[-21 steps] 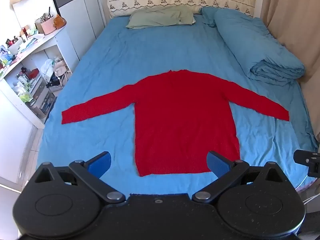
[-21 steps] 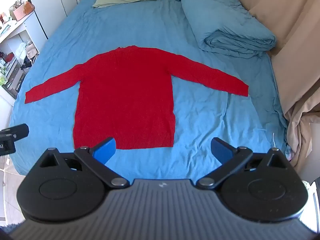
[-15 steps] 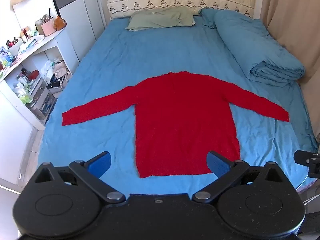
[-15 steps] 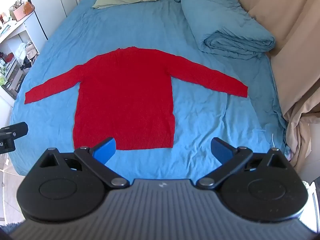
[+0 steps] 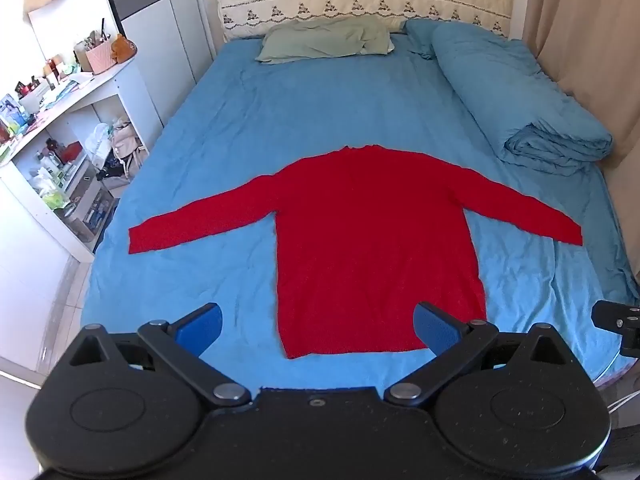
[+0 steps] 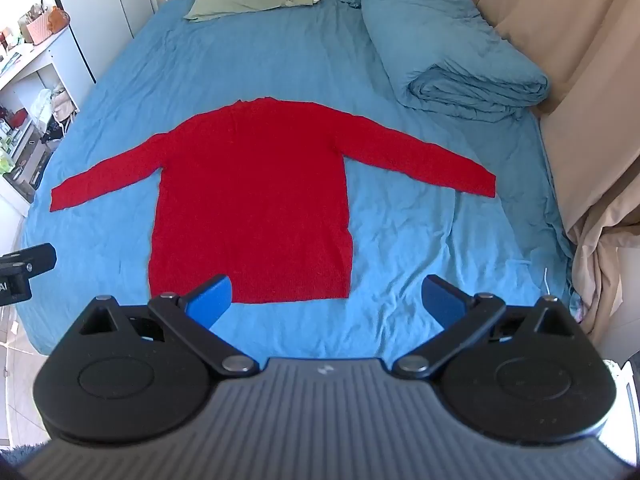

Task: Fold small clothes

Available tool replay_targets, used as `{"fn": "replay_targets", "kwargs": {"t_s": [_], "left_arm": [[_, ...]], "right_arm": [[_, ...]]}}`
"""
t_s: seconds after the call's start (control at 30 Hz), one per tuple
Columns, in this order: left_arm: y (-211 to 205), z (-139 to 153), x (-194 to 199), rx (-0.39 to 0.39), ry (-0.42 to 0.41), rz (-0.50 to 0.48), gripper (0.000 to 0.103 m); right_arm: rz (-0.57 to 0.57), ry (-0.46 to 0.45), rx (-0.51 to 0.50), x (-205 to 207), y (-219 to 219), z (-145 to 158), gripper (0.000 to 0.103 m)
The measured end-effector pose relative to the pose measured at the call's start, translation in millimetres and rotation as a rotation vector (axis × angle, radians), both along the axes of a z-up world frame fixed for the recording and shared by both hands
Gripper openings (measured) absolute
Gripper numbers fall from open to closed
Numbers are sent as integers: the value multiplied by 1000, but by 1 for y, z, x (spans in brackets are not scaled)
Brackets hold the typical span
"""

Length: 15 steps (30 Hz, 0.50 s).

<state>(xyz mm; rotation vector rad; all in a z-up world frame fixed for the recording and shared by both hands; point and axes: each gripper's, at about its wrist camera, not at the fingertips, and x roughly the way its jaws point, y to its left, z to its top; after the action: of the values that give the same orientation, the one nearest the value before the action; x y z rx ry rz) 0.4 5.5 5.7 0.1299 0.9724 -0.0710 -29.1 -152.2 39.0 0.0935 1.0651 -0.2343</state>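
One red sweater (image 5: 372, 236), blue bed (image 5: 288, 120), beige curtains (image 6: 568, 60)

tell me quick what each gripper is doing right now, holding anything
left gripper: open, holding nothing, above the red sweater.
right gripper: open, holding nothing.

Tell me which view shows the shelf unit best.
The left wrist view. The shelf unit shows there with its cluttered top and open compartments down to the floor. The right wrist view catches only part of it, cut off at the left edge of the picture.
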Motion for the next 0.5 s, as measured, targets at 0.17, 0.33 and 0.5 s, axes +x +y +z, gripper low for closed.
{"fn": "replay_targets", "kwargs": {"t_s": [0.17,0.33,0.5], "left_arm": [[4,1,-1,-6,-15,2,103],[8,0,-4,-5,-23,14,103],[5,1,-4,-1,-29,16,103]], "right_arm": [[-1,-9,-1,1,2,3,103],[1,-18,-3,-4,2,-2,103],[2,-16,-4,-4,4,-1,103]]}}
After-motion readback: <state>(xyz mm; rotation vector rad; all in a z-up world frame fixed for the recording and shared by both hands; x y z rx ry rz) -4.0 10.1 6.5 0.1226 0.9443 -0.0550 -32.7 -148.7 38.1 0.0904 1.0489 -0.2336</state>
